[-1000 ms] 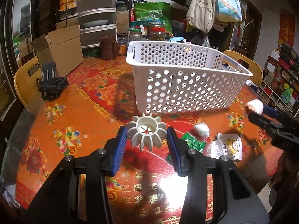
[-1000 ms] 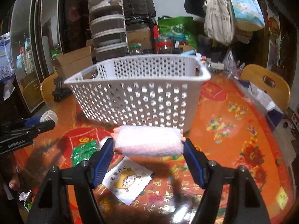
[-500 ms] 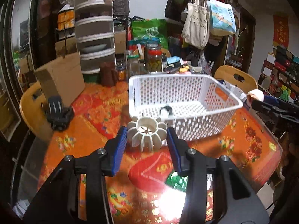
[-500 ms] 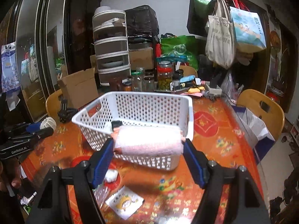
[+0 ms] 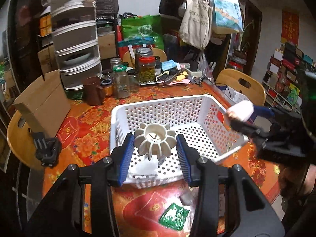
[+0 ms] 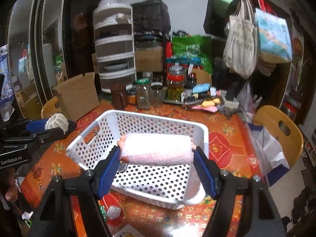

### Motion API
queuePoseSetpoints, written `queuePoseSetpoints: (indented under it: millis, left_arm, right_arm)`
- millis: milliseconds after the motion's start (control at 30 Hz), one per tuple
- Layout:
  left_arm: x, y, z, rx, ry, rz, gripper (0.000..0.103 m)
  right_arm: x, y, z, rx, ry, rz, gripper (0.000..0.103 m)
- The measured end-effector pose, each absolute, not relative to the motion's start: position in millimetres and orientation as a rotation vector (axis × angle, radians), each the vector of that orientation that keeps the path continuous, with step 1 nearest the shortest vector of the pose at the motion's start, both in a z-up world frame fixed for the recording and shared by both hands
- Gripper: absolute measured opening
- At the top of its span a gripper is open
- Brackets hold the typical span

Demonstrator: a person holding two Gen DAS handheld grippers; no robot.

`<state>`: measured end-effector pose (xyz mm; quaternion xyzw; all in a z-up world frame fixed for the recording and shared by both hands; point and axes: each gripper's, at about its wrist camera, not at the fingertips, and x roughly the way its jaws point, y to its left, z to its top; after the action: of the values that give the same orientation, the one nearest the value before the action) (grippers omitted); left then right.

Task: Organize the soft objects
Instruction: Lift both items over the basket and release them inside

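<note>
My left gripper (image 5: 155, 155) is shut on a cream ribbed flower-shaped soft piece (image 5: 155, 140), held in the air over the near left part of the white perforated basket (image 5: 165, 103). In the right wrist view my right gripper (image 6: 157, 167) is shut on a rolled pink towel (image 6: 157, 150), gripped by its two ends above the basket (image 6: 138, 118). Each gripper shows in the other's view: the right gripper with the towel (image 5: 240, 111) at the basket's right rim, the left gripper with the cream piece (image 6: 56, 121) at far left. A small dark item lies on the basket floor.
On the red patterned tablecloth (image 5: 83, 122) in front of the basket lie a green packet (image 5: 173, 217) and a white wad (image 6: 113, 212). Jars (image 5: 146, 70), a brown jug, a cardboard box (image 5: 42, 101) and stacked drawers stand behind. Wooden chairs (image 6: 276, 126) ring the table.
Both grippers have risen with their loads and come forward over the basket, whose inside now shows from above. The packets on the cloth have slipped below the fingers.
</note>
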<state>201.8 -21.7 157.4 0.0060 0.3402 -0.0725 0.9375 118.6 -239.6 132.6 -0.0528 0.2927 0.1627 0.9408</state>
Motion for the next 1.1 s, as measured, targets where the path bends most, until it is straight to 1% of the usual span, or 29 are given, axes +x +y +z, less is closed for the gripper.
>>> queuePoseSetpoints:
  millis: [167,300,533,800,1100]
  left_arm:
    - [246.9,-33.9,139.4,0.013,0.777,-0.133,0.041]
    - [278.9,-32.9,111.4,-0.002,0.854,-0.107,0.041]
    - [318.2,-31.9,76.9,0.019,0.947,-0.062,0.041]
    - [339.2,-26.5,49.3,0.027,1.001,-0.025,0.041]
    - [344.3,-21.7,36.8,0.021,1.016,-0.020,0.041]
  right_arm:
    - [149.6,-232.1,113.1,-0.108,0.677,0.316,0.073]
    - [172.6,-228.8,94.8,-0.102,0.744,0.310,0.073]
    - [200.9,-221.3,70.5,-0.121,0.840,0.304,0.073]
    - [216.8,-210.0,47.9,-0.178,0.900,0.278,0.073]
    - [222.0,-206.3,38.3,-0.201,0.918,0.280,0.073]
